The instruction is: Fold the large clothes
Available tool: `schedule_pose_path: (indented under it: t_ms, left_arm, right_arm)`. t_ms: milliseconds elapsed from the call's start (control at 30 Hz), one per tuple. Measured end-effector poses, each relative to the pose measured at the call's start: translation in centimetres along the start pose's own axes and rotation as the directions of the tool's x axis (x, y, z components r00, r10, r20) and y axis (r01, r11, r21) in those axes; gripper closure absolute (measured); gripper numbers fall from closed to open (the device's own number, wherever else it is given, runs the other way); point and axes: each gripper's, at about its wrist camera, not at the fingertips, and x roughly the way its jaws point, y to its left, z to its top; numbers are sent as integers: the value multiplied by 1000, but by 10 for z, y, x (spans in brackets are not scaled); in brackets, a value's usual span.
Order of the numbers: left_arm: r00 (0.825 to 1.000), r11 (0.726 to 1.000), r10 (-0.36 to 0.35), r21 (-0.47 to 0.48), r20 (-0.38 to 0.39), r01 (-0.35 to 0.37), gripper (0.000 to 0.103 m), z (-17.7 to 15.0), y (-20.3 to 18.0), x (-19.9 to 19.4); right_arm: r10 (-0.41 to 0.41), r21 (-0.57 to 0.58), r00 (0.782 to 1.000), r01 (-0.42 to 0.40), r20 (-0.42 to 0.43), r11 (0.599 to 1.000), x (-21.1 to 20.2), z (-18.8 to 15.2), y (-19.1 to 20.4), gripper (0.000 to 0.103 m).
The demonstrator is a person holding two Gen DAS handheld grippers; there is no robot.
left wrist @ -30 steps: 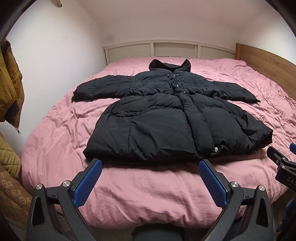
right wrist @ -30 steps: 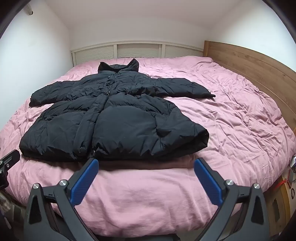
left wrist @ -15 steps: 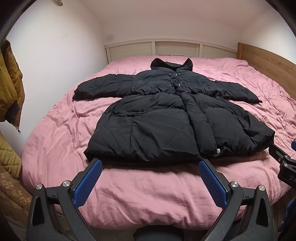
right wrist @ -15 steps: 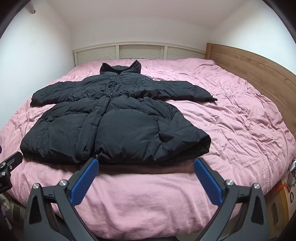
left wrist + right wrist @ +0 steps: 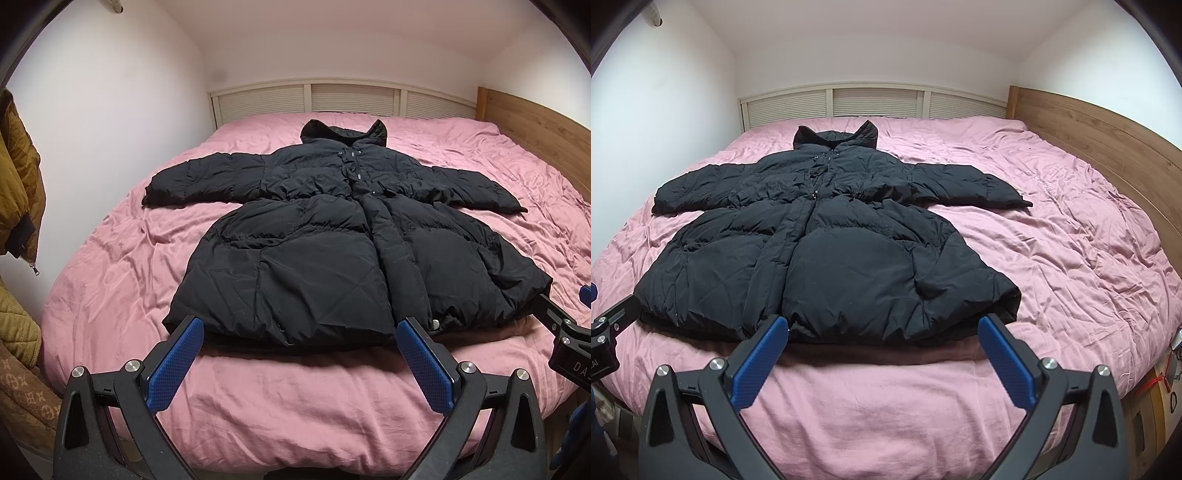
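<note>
- My left gripper (image 5: 295,339) and right gripper (image 5: 882,338) both hang spread wide, empty, at the near edge of the bed (image 5: 295,398).
- The black puffer coat (image 5: 332,251) lies flat on the pink duvet, front up, sleeves out left and right.
- Its long axis runs away from me: hem near, hood (image 5: 343,133) far.
- The hem sits just beyond both tools; each is nearest its own hem corner.
- Only the left view shows brown jackets (image 5: 18,184) hanging at left; only the right shows the whole wooden side board (image 5: 1108,147).
</note>
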Motion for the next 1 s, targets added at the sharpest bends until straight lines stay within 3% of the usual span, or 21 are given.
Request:
schedule_pose_path:
  t_ms: [467,1000]
  left_arm:
    - [1000,1000,-1,3,-8,1,1,26,-3,25]
    - [999,1000,-13,9,-41,13,1,32,-8,38]
  right_arm:
    - [4,17,1000,-4,-9,1000,29,30,-9,0]
    - [9,32,999,-8,-31,999,45,29,-14,0]
